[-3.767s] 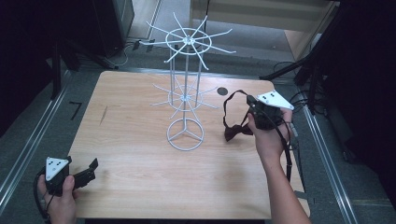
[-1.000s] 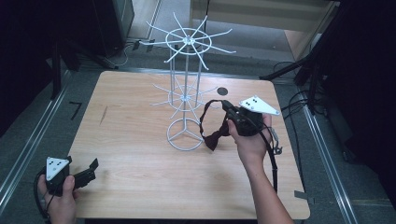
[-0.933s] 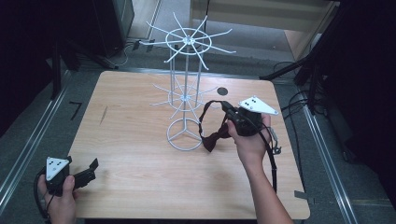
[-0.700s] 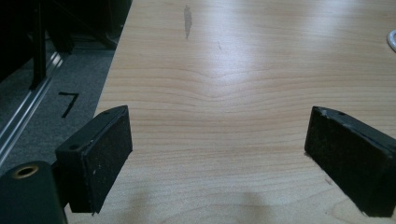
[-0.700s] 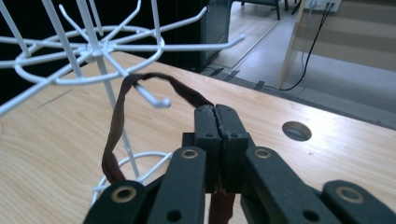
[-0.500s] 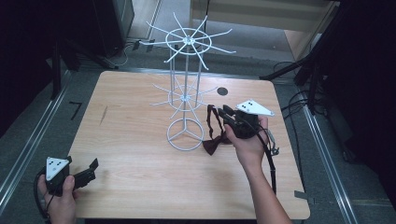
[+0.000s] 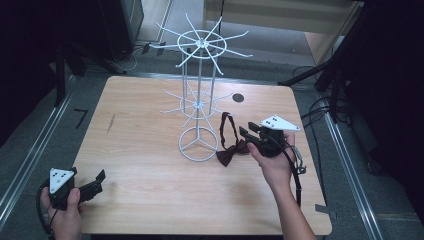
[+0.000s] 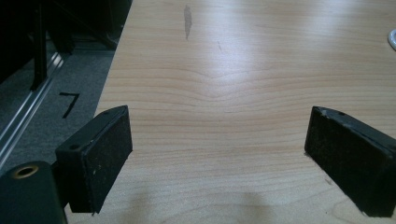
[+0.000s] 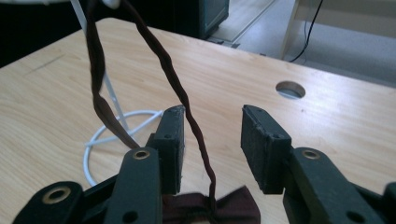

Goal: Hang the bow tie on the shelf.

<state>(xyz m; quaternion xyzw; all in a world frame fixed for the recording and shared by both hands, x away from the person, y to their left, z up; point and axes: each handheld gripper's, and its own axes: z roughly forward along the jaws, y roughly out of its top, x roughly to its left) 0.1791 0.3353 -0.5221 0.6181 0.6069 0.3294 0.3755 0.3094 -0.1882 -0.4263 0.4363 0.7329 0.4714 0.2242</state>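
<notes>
Hanging by its strap loop from a lower arm of the white wire rack (image 7: 199,102), the dark red bow tie (image 7: 231,154) rests with its bow on the table (image 7: 140,125) beside the rack's ring base. The right gripper (image 7: 246,136) has just been opening, its jaws spread either side of the strap without pinching it; backing straight out should avoid snagging. The left gripper (image 7: 99,179) sits spread and empty near the table's corner.

Light wooden table (image 7: 150,150) with rounded corners and a round hole (image 7: 238,97) near its far edge. Dark streak (image 7: 110,123) in the wood toward the left side. Grey floor (image 7: 30,145) around it, marked with a black "7" (image 7: 80,117); metal rail (image 7: 25,172) alongside.
</notes>
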